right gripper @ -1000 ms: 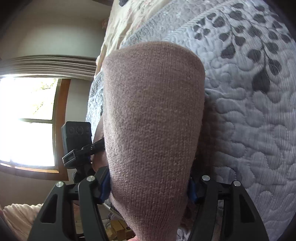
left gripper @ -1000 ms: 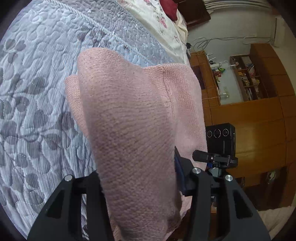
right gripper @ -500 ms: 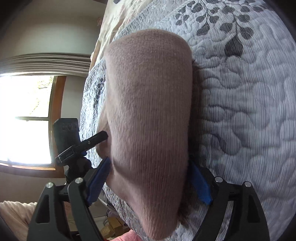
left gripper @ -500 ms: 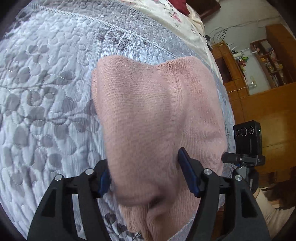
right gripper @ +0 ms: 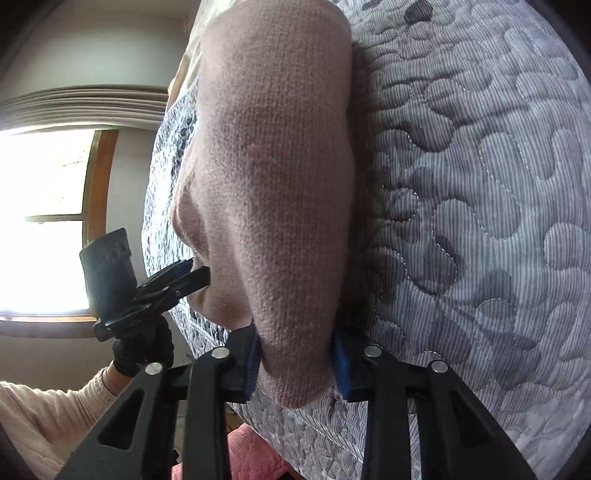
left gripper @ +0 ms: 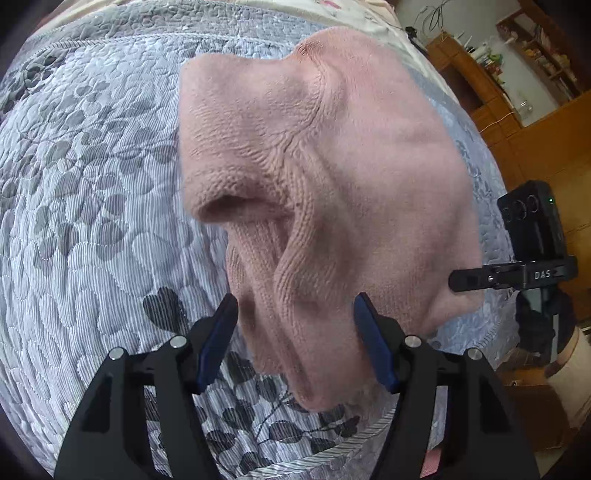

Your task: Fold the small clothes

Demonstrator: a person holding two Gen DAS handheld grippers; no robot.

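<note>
Knitwear [left gripper: 332, 177] on quilt [left gripper: 92, 221]; left claw [left gripper: 295, 332] apart; right claw [right gripper: 297, 363] seemingly clamping its hidden edge.

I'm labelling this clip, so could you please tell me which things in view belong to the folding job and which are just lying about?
Part of the job:
- pink knit garment
- left tongs, open around its near edge
- right tongs, closed on the garment
- grey quilted bedspread under it

Just lying about:
- wooden shelves
- window
- floral sheet

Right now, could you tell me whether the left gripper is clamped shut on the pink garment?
No, the left gripper stands open, its blue pads apart beside the pink garment.
</note>
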